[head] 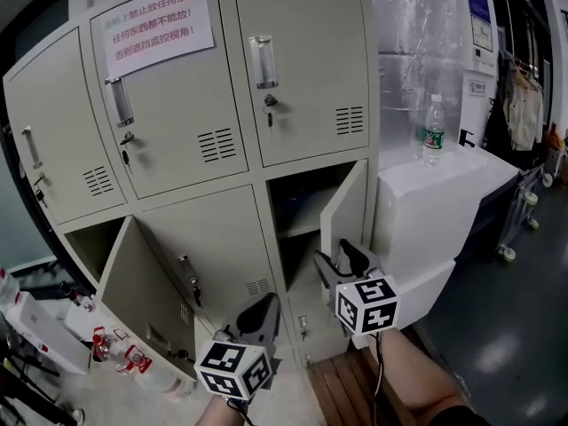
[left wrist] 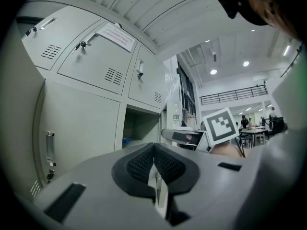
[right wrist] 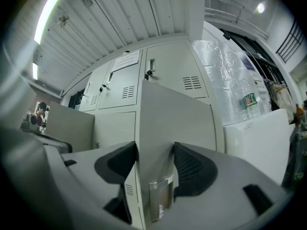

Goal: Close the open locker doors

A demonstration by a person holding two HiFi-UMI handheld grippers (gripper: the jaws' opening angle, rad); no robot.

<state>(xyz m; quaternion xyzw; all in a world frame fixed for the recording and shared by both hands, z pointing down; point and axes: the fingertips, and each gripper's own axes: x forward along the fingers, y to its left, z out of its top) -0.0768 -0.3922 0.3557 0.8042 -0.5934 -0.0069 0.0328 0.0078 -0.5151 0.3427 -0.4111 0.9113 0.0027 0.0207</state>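
Six doors show on the grey locker bank [head: 204, 229], three above and three below. Upper row: all three shut, each with a handle, a key lock and a vent grille; a paper notice [head: 160, 27] with red print is taped across the top edge of the middle one. Lower row: the middle door is shut. The lower-left door [head: 146, 291] stands swung wide out from the bank's bottom left corner. The lower-right door [head: 344, 211] stands open at the bank's bottom right corner, hinged on its right side, with a shelf visible in the compartment behind it. Right gripper [right wrist: 156, 164]: held level, jaws spread, the free edge of the lower-right door and its clear handle between the pads [right wrist: 189, 169], the jaws not clamped on it. Left gripper [left wrist: 154, 152]: held level in front of the shut lower middle door, jaws pressed together with nothing between them. Beside the bank's right edge stands a white block [head: 444, 193]. One water bottle [head: 433, 130] with a green label stands upright near the rear edge of the block's top, just in front of a hanging clear plastic sheet [head: 417, 43].
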